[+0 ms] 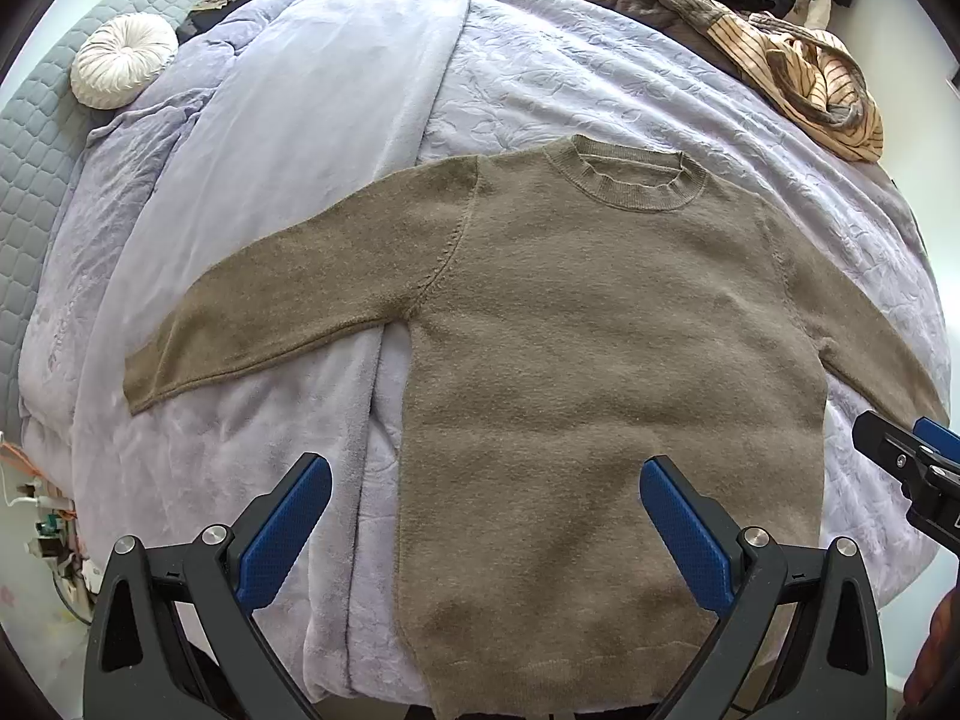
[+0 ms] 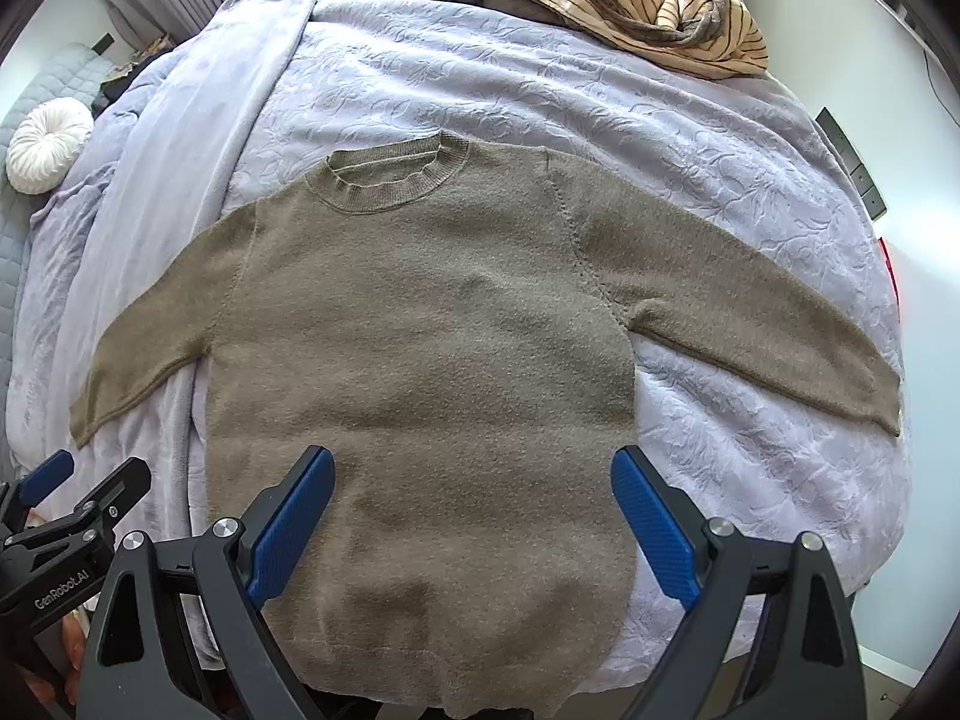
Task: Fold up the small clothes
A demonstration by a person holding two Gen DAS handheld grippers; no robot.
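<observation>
An olive-brown knit sweater (image 1: 600,360) lies flat, face up, on a lilac bed cover, collar away from me and both sleeves spread out; it also shows in the right wrist view (image 2: 432,348). My left gripper (image 1: 486,474) is open and empty above the sweater's lower left part, near the hem. My right gripper (image 2: 474,462) is open and empty above the lower middle of the sweater. The right gripper shows at the right edge of the left wrist view (image 1: 912,456), and the left gripper shows at the lower left of the right wrist view (image 2: 78,486).
A heap of striped beige and brown clothes (image 1: 798,72) lies at the far right of the bed (image 1: 540,72), also in the right wrist view (image 2: 648,6). A round white cushion (image 1: 123,60) sits at the far left. The bed's front edge is just below the sweater's hem.
</observation>
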